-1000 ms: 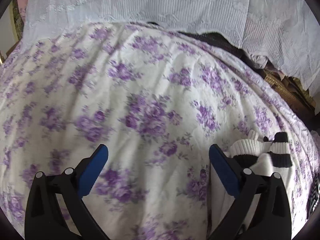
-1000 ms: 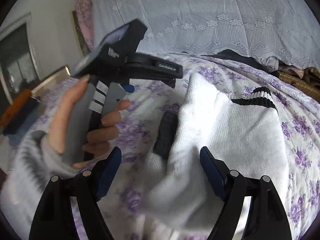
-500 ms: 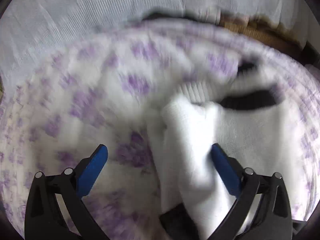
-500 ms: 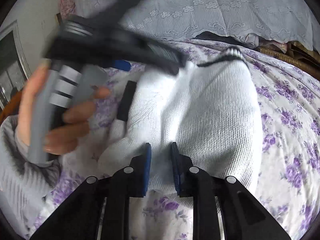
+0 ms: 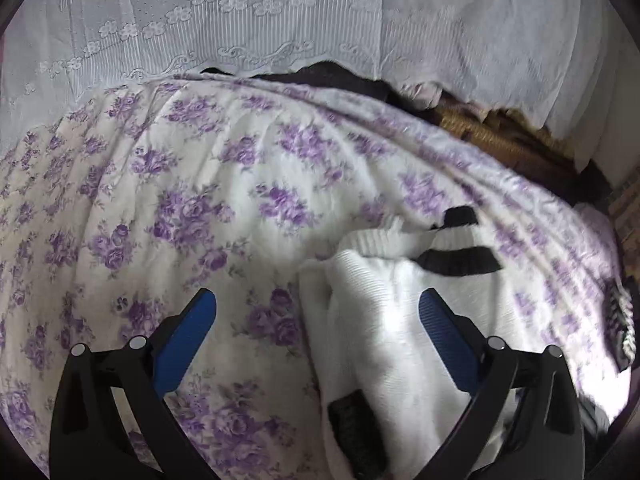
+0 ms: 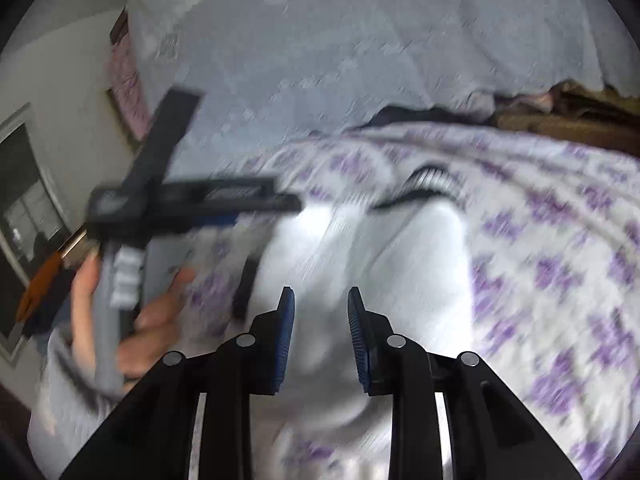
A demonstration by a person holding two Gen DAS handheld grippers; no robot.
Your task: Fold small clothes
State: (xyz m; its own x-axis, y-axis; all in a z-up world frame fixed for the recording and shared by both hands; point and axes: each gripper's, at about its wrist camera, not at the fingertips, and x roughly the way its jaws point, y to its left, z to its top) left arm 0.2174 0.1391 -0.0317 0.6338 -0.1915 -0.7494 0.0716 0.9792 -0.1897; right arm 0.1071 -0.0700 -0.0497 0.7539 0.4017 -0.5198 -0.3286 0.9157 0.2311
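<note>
Left wrist view: left gripper has its jaws wide apart and nothing in them; its right finger hangs over the white sweater, its left finger over bare floral bedspread
Task item location: sweater lies on the bedspread, on the right side of this view, with its black-striped hem at the far end and a black cuff at the near end
Right gripper: jaws narrow, having just opened a little; white knit sits between them; motion blur leaves it unsettled whether the pads pinch it
Reason for placement, judged: right tongs work the near edge of the knit; left tongs are spread in readiness for the garment's left border, to draw a fold across
Hand: wraps the left tool's grey handle, to the left of the garment
Edges: bedspread ends at the lace cover behind; woven basket and dark clutter lie beyond the far right edge
Open room: broad bare spread to the garment's left; less margin on the right
</note>
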